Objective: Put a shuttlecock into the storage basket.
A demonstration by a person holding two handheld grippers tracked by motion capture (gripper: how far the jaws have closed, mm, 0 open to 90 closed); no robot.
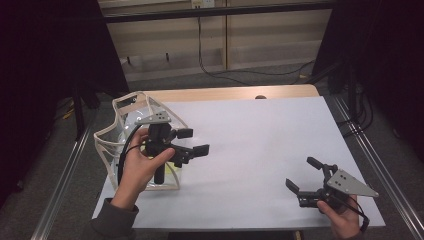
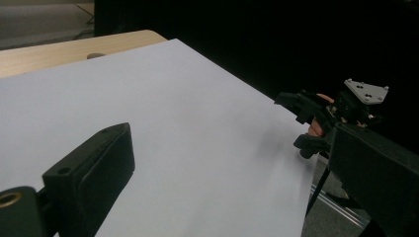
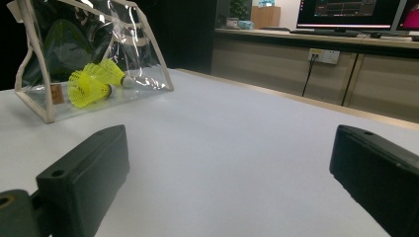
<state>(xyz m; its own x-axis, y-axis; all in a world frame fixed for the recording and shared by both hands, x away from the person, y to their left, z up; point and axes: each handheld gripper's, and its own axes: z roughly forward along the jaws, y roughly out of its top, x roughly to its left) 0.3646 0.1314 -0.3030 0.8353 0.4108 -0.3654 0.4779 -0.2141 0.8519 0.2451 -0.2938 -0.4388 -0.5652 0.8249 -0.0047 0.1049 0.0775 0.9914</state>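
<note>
We look down on the white sheet [image 1: 260, 150] covering most of the table [image 1: 225, 93], one sheet on one table, and nothing lies loose on it. At its left edge stands one clear bag [image 1: 131, 131] with cream piping, upright and open at the top. In the right gripper view we count two yellow shuttlecocks [image 3: 96, 81] lying on the bag's floor, touching each other, cork ends pointing right.

So we judge the packing as done or nearly done: both shuttlecocks sit in the bag, and we see none waiting outside. What seems left is pulling the hands clear, and perhaps closing the bag, though we cannot tell whether it has a fastener.

Two tongs are in play. The left gripper [image 1: 192, 141] hangs just right of the bag's near corner, its jaws spread wide with nothing between them, pointing right across the sheet. The right gripper [image 1: 306, 175] rests at the near right corner of the sheet, well apart from the bag, jaws likewise released and bare, aimed left toward it.
</note>
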